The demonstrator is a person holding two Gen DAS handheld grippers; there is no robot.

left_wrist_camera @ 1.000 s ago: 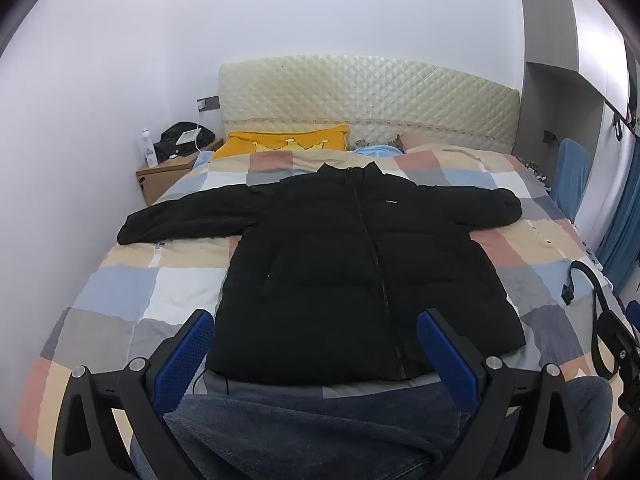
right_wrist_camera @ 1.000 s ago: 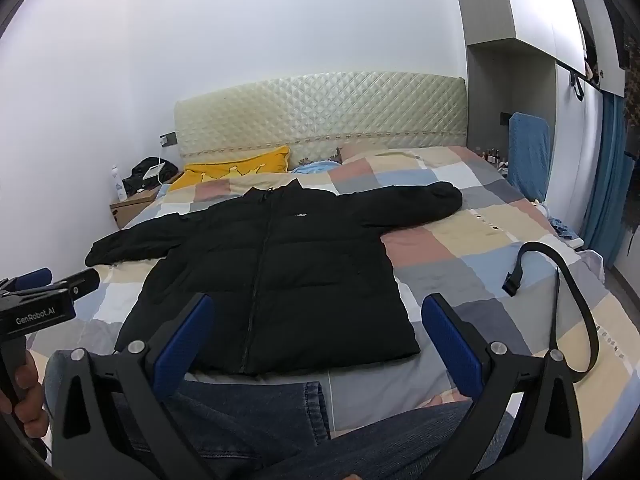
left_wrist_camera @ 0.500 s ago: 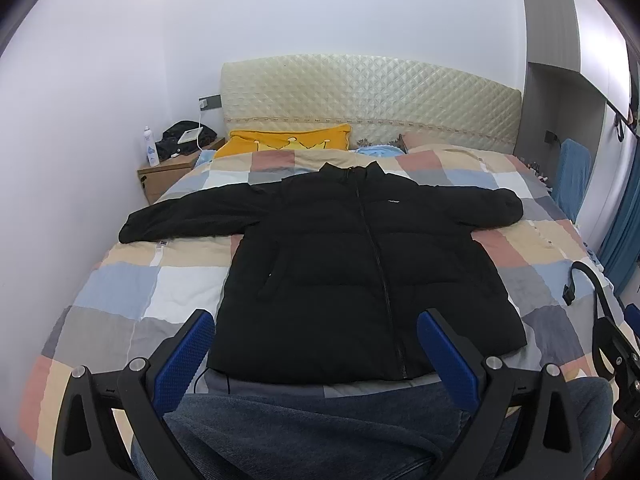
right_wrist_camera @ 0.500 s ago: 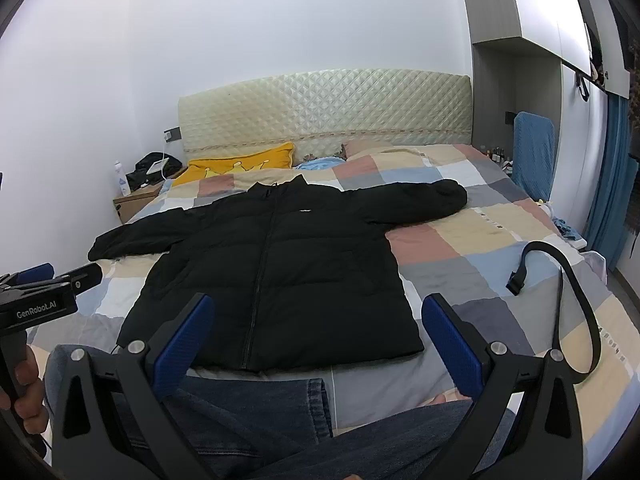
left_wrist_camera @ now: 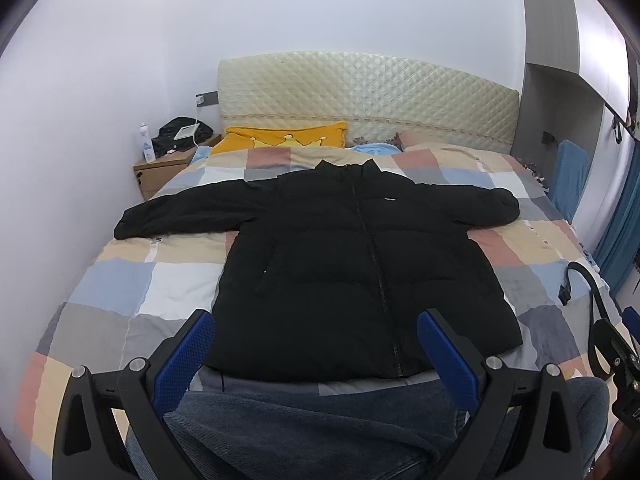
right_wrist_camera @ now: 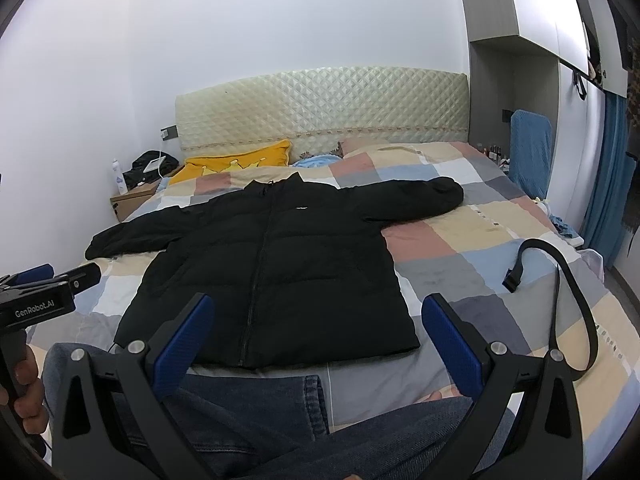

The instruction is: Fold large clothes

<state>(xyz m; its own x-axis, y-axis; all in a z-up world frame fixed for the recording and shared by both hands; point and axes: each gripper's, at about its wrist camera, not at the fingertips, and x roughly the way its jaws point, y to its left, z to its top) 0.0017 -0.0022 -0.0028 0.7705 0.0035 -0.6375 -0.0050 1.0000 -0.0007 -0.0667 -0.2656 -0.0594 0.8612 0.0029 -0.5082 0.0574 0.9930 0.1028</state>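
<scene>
A black puffer jacket (left_wrist_camera: 340,264) (right_wrist_camera: 276,256) lies flat and zipped on the checked bed cover (left_wrist_camera: 168,280) (right_wrist_camera: 480,248), collar toward the headboard, both sleeves spread out sideways. My left gripper (left_wrist_camera: 316,344) hovers open above the jacket's near hem, blue pads wide apart and holding nothing. My right gripper (right_wrist_camera: 316,332) is also open and empty, near the hem's right half. The left gripper's body shows at the left edge of the right wrist view, held by a hand (right_wrist_camera: 24,392).
A person's legs in blue jeans (left_wrist_camera: 320,432) (right_wrist_camera: 248,420) lie at the foot of the bed. A black strap with a buckle (right_wrist_camera: 560,292) (left_wrist_camera: 580,284) rests on the cover at the right. Yellow pillow (left_wrist_camera: 284,140), quilted headboard (left_wrist_camera: 360,92), wooden nightstand (left_wrist_camera: 160,168) at far left.
Both cameras have tilted up slightly, so the jacket and bed sit a little lower in view. The jacket itself has not moved and both grippers stay open.
</scene>
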